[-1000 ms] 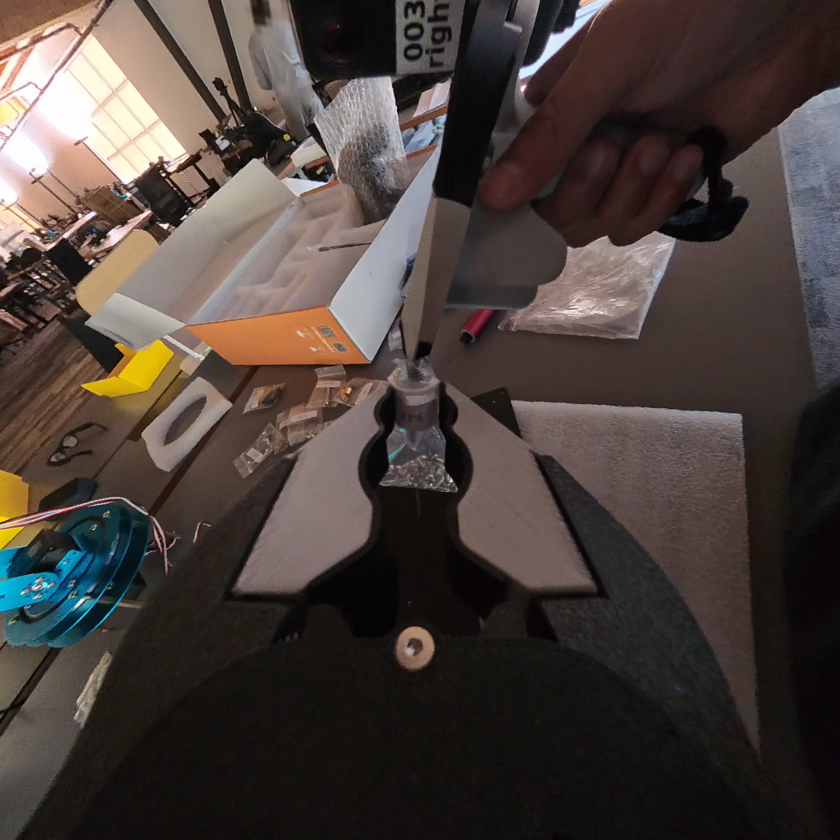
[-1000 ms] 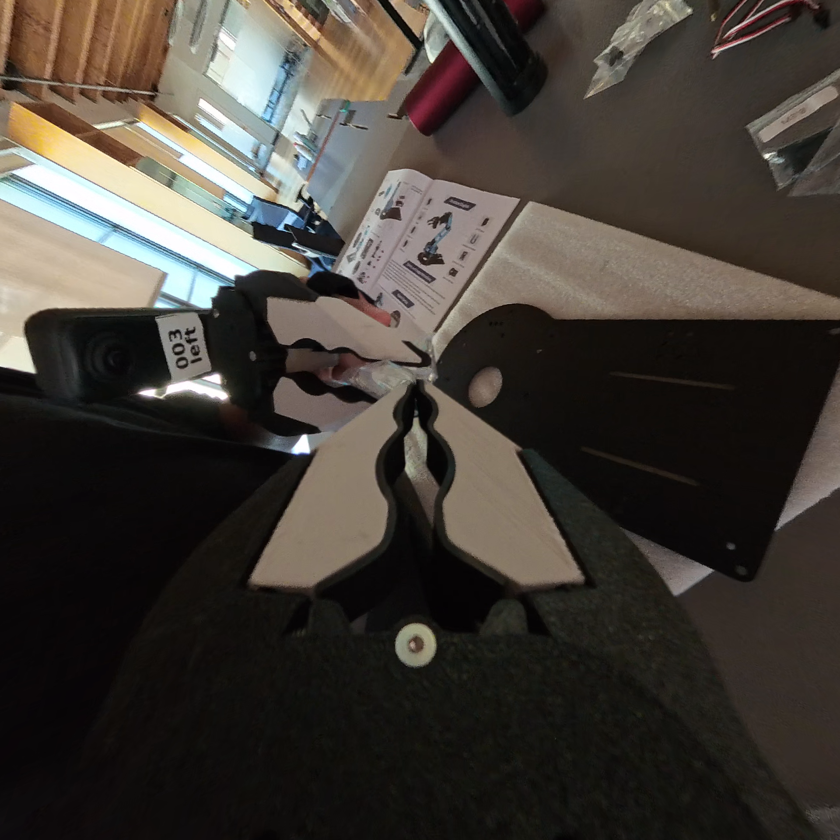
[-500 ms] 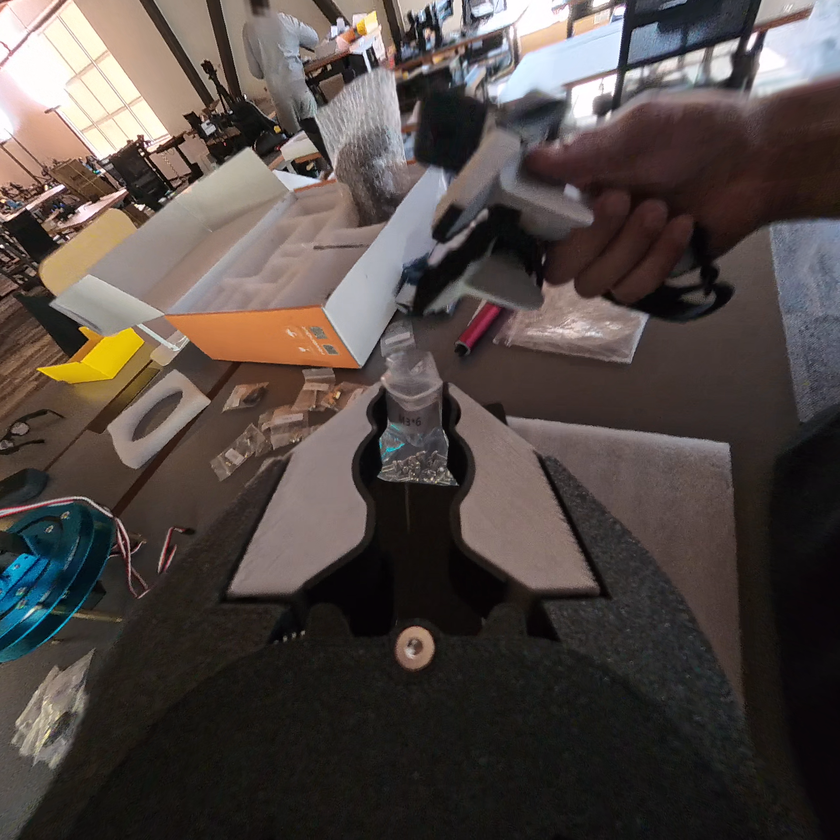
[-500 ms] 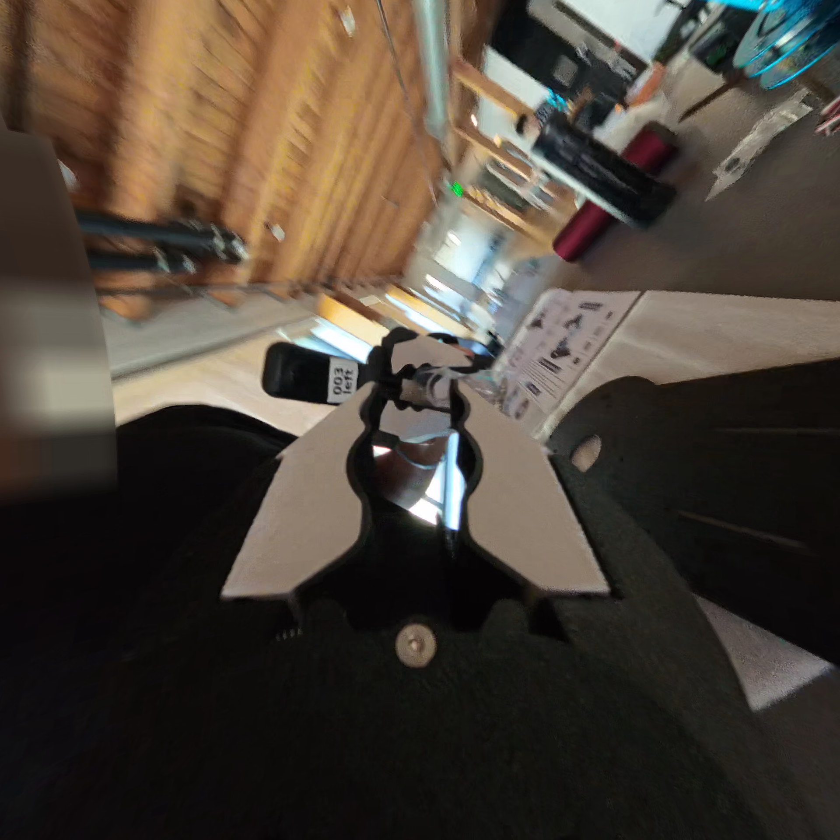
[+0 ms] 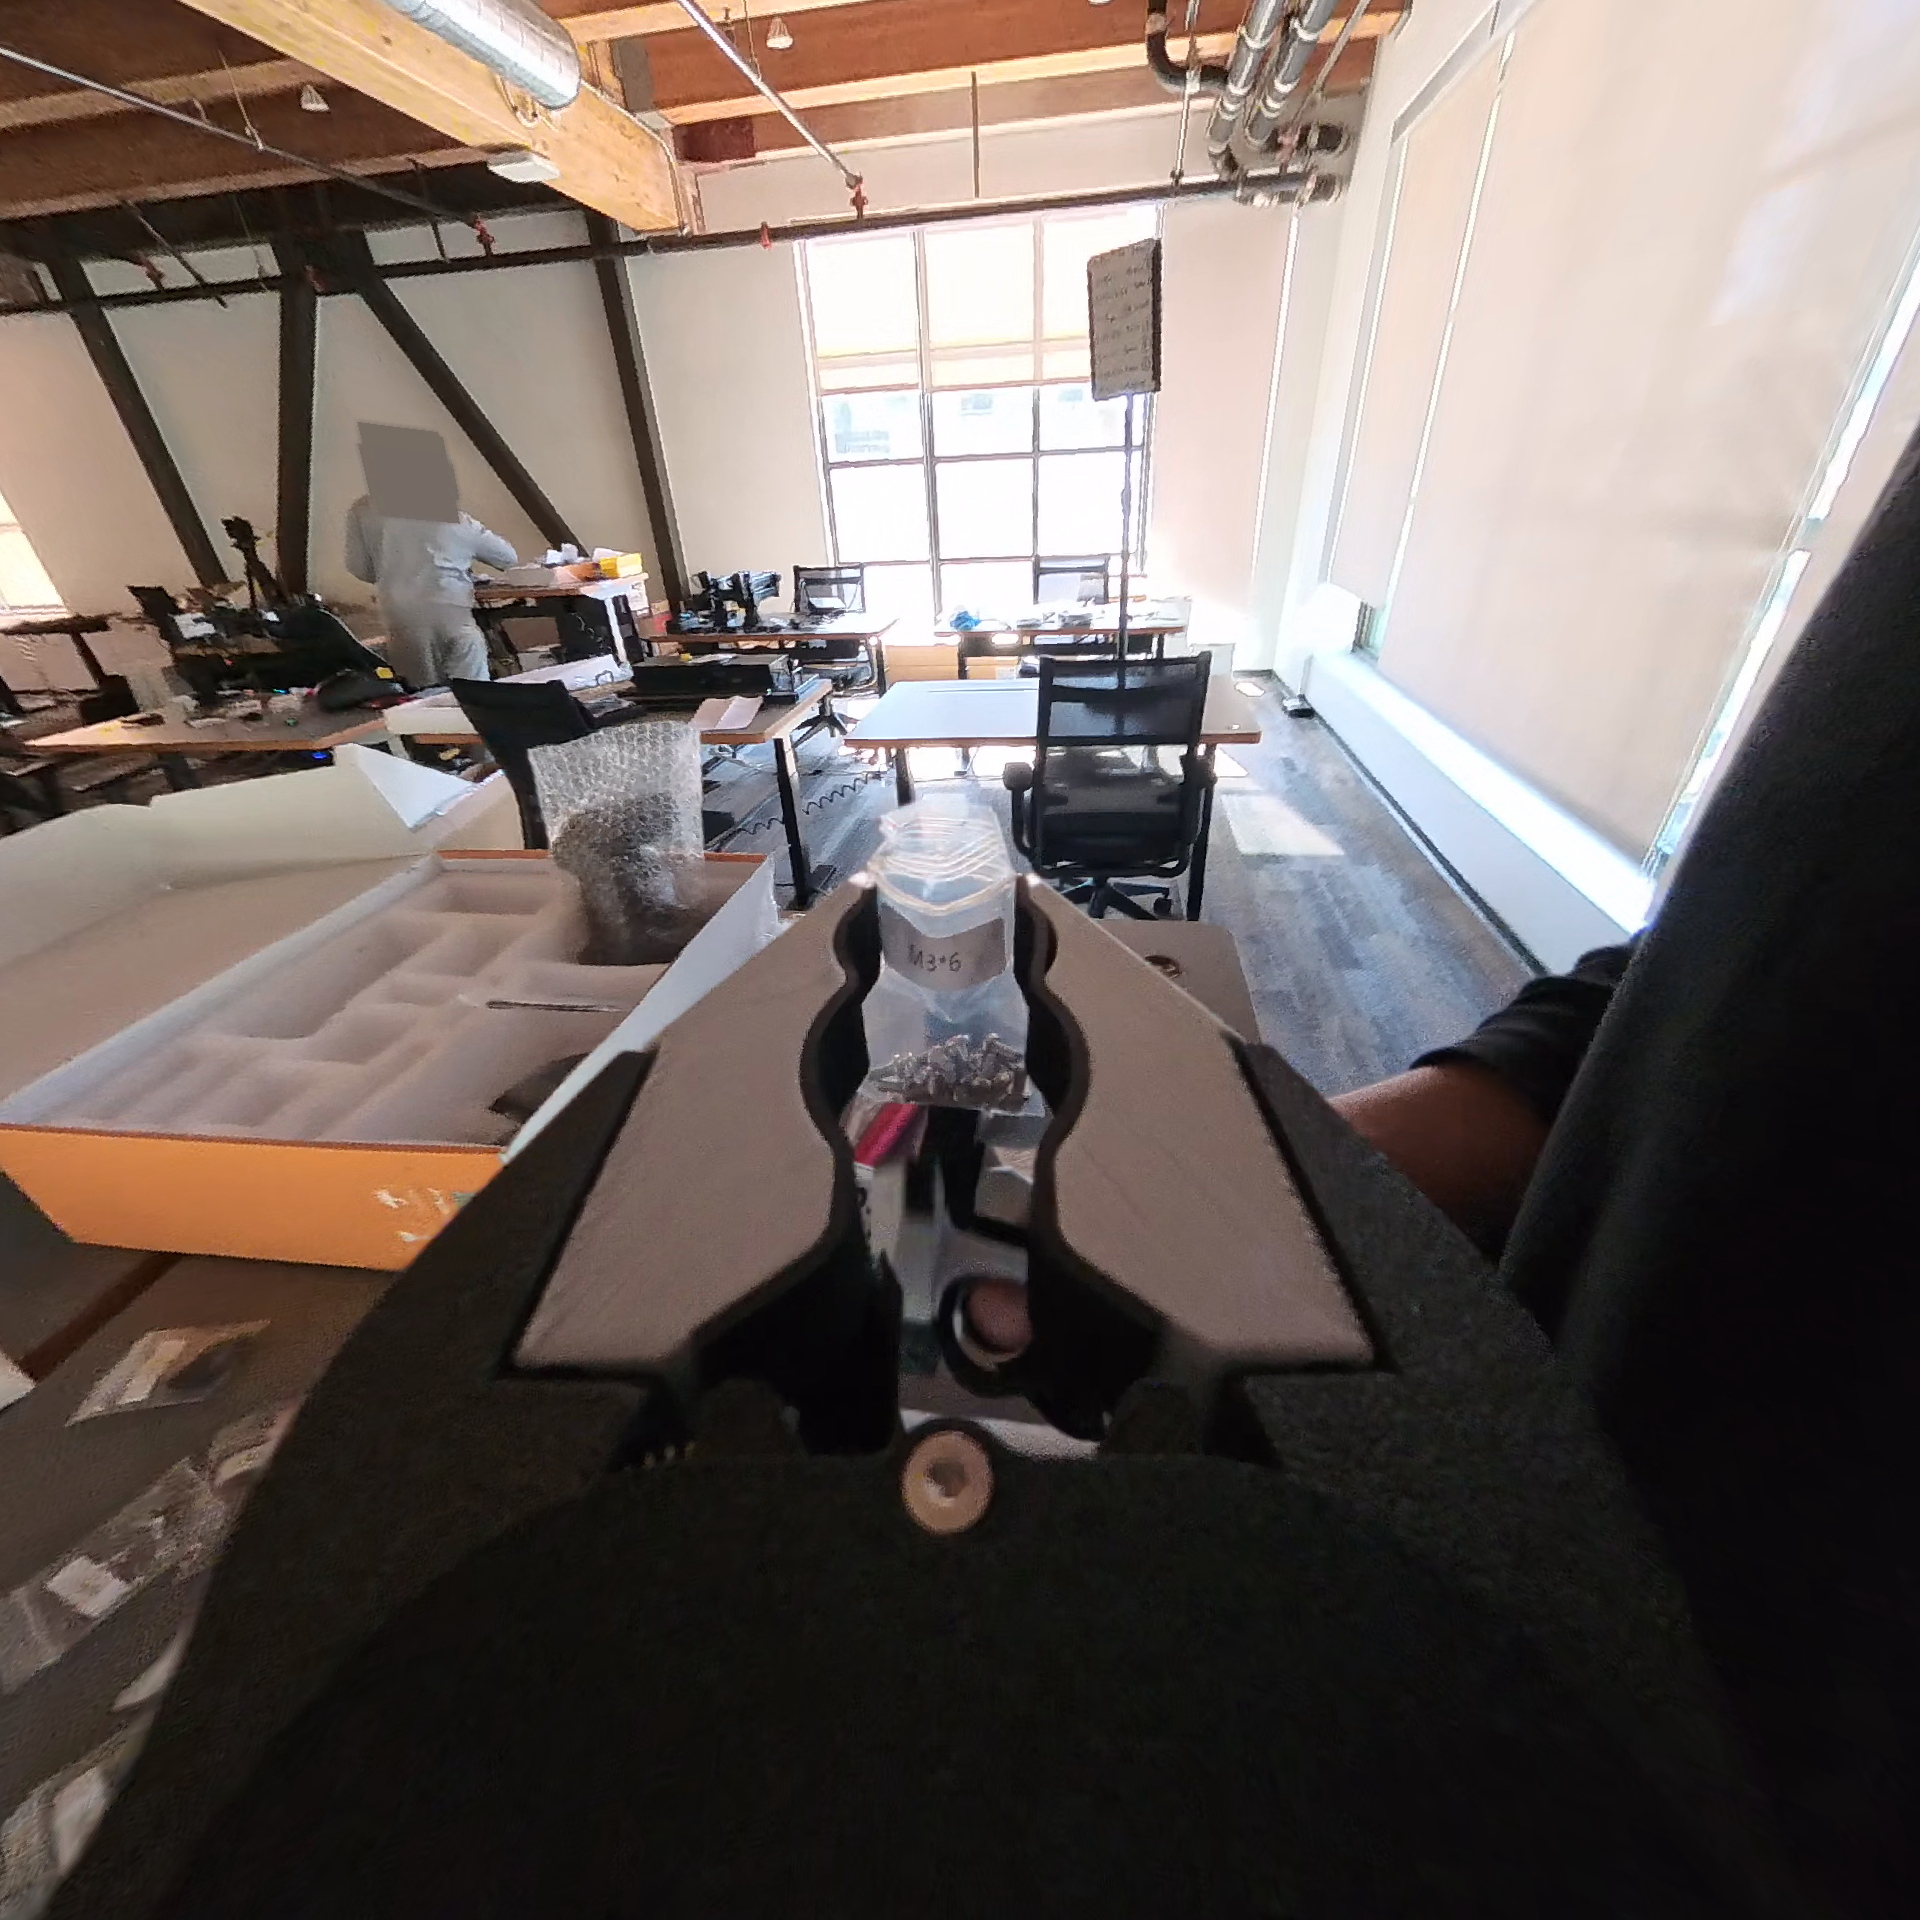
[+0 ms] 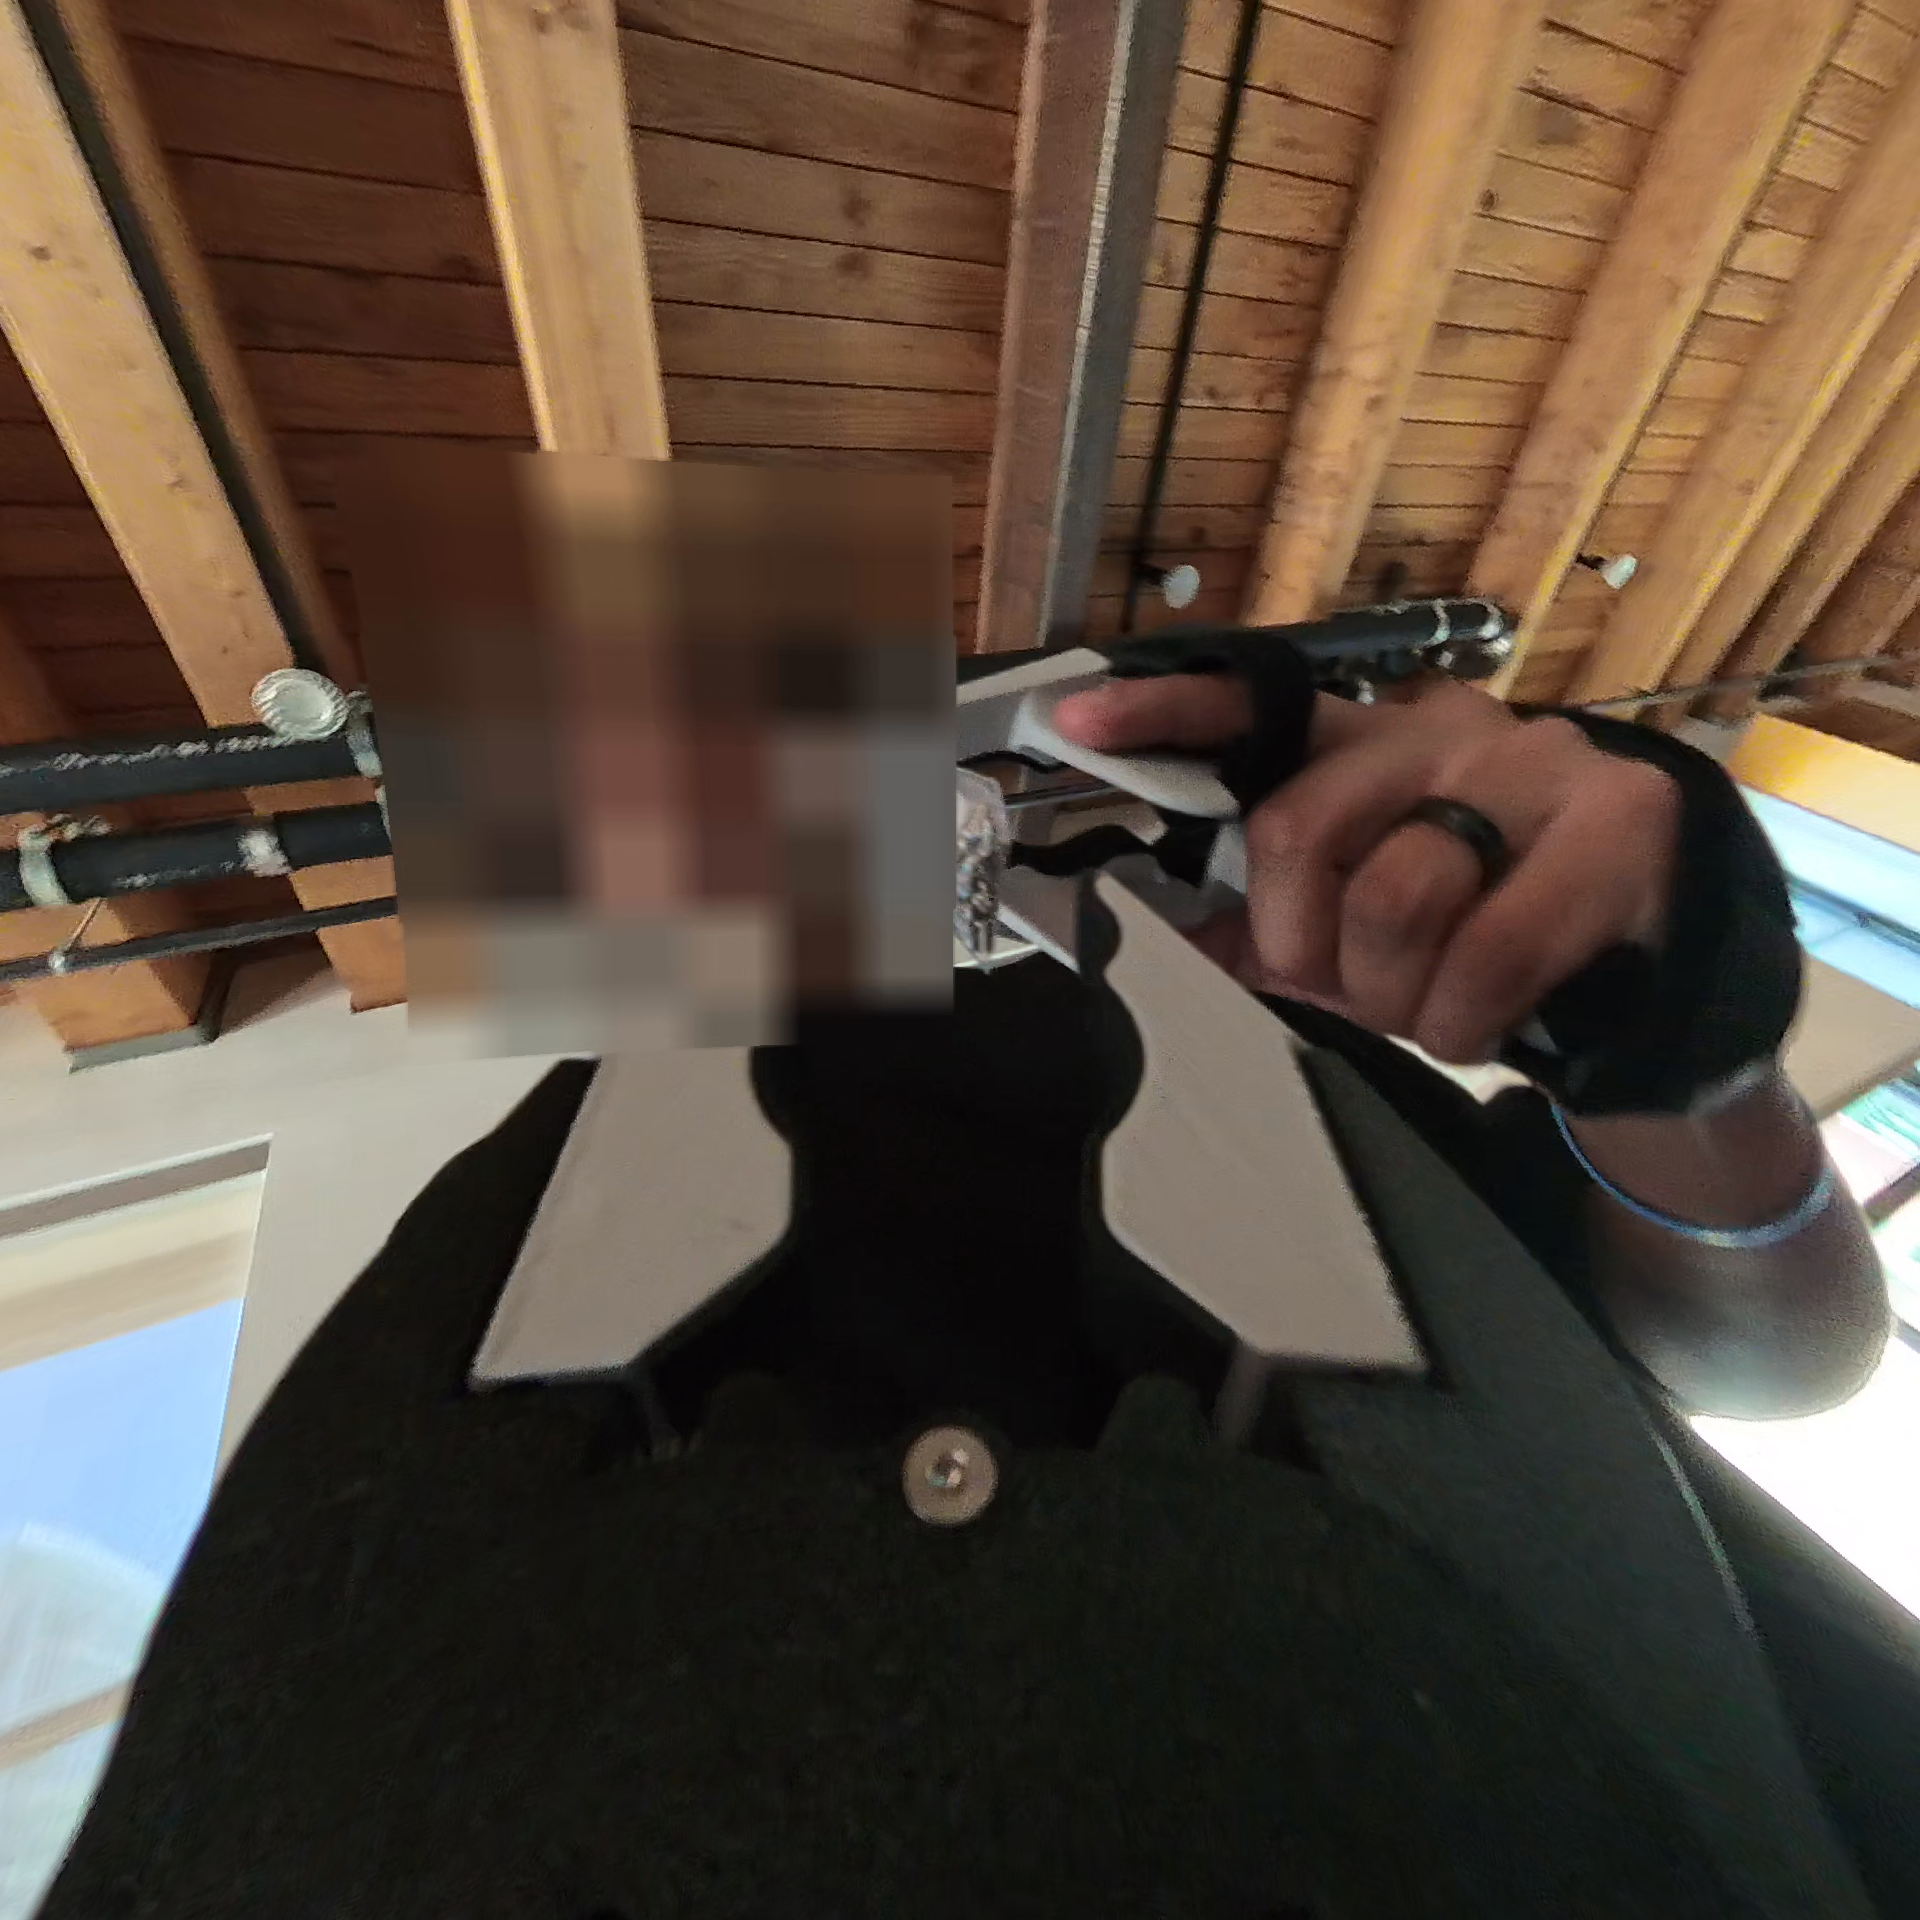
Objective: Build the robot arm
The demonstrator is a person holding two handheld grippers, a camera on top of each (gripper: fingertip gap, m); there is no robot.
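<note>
Your left tool [image 5: 943, 914] is raised level over the table [image 5: 156, 1455] and clamped on a small clear bag [image 5: 943, 997] standing upright between its fingertips, a white label across its middle and a cluster of tiny screws [image 5: 951, 1070] settled at the bottom. At ten o'clock from the bag sits an open orange box [image 5: 260, 1184] with a white foam insert, a bubble-wrapped part [image 5: 618, 831] standing in its far corner. At one o'clock, well beyond, a black office chair [image 5: 1117, 769] faces a bare desk. Your right tool [image 6: 940, 997] points up at the wooden ceiling [image 6: 831, 260], fingers spread wide and holding nothing. At two o'clock from it, your left hand [image 6: 1455, 883] grips the other tool's handle.
</note>
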